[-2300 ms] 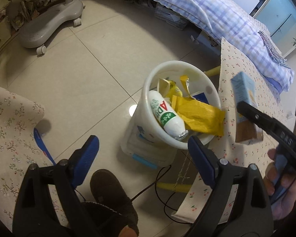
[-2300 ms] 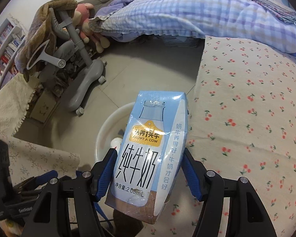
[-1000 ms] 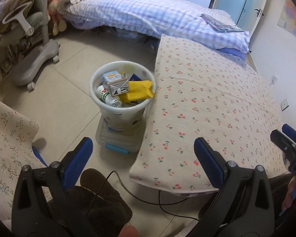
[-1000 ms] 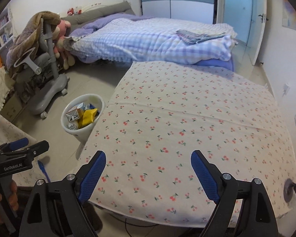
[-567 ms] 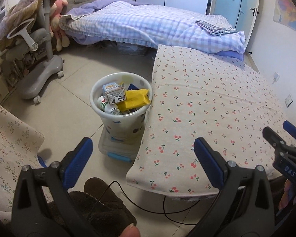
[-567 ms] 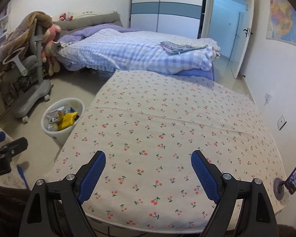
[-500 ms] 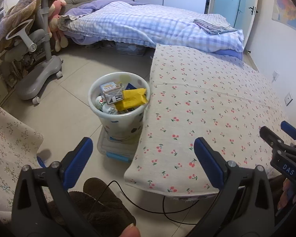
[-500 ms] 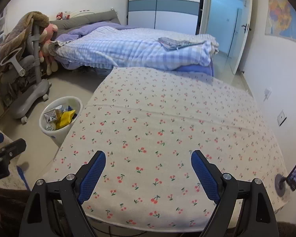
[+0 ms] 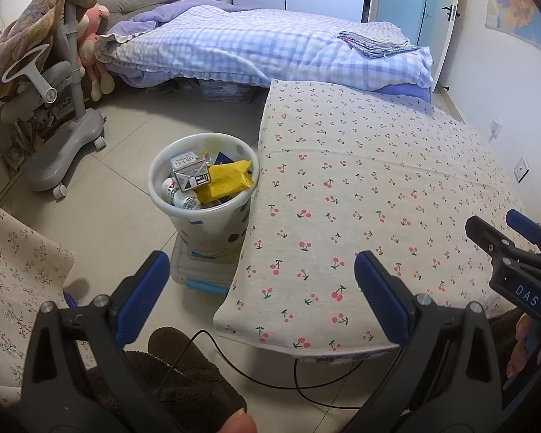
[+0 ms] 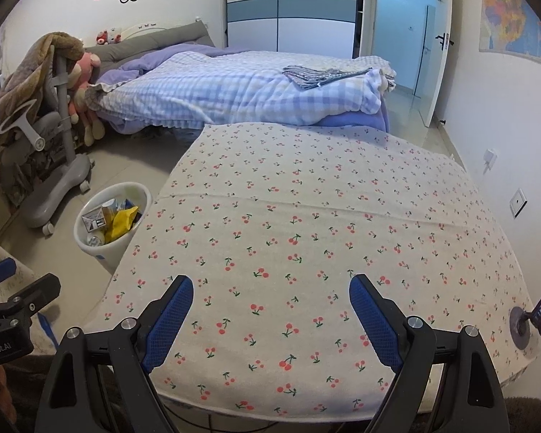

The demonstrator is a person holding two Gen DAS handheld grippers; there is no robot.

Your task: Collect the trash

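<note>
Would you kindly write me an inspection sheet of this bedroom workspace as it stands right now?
Surface: cherry-print cloth-covered table, nothing seen lying on the cloth; a phone on a round stand at its right edge.
Job's things: white plastic waste bin on the floor at the table's left edge, holding a milk carton, a yellow wrapper and a white bottle.
Clutter: clear storage box under the bin.
Grippers: left gripper and right gripper both open, holding nothing.
Cables: black cable on the floor below the table edge.
Surroundings: checked bed, grey wheeled chair, tiled floor.
</note>
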